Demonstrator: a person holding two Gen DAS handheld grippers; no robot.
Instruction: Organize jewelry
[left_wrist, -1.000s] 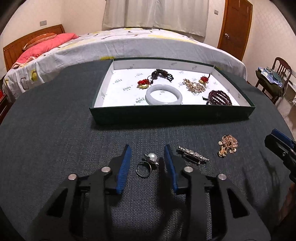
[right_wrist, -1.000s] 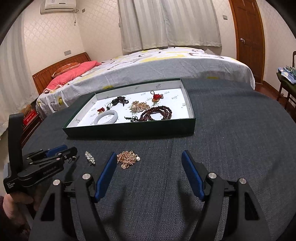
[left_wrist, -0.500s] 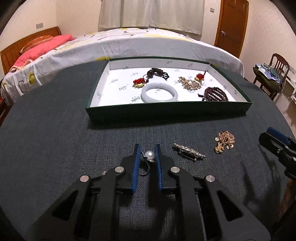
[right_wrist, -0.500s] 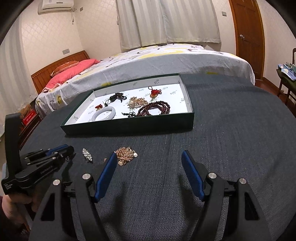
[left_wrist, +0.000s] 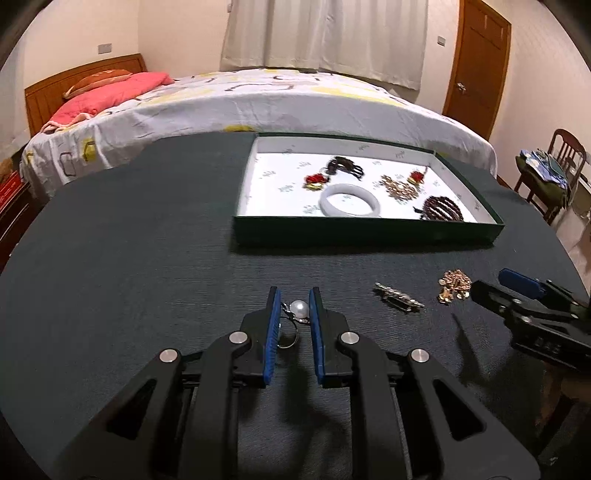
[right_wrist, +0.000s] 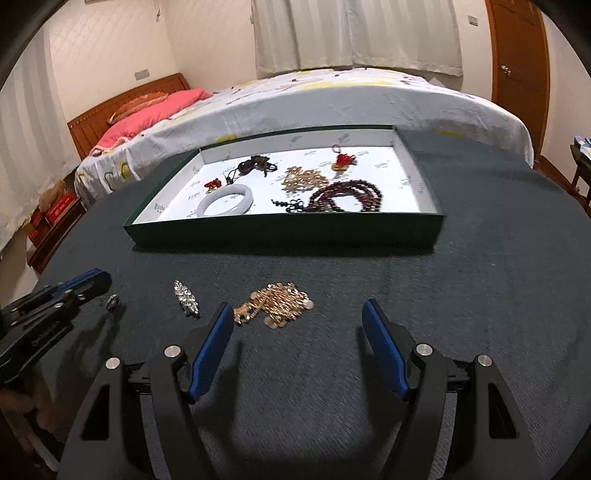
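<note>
Now my left claw (left_wrist: 294, 308) is pinched narrow on the pearl ring (left_wrist: 297, 309), carried just above the dark counter (left_wrist: 129, 258). My right claw (right_wrist: 297, 325) stands wide with nothing between its pads, right behind the gold brooch (right_wrist: 277, 303). Beside that lies the crystal pin (right_wrist: 186, 298). Beyond, the green tray (right_wrist: 280, 233) holds the white bangle (right_wrist: 225, 201) and dark red beads (right_wrist: 345, 199).

Ring (left_wrist: 294, 317) between left gripper (left_wrist: 294, 295) pads. Brooch (left_wrist: 398, 297) to its right, pendant (left_wrist: 453, 285) further right; tray (left_wrist: 365, 232) ahead, bangle (left_wrist: 349, 199) inside.
</note>
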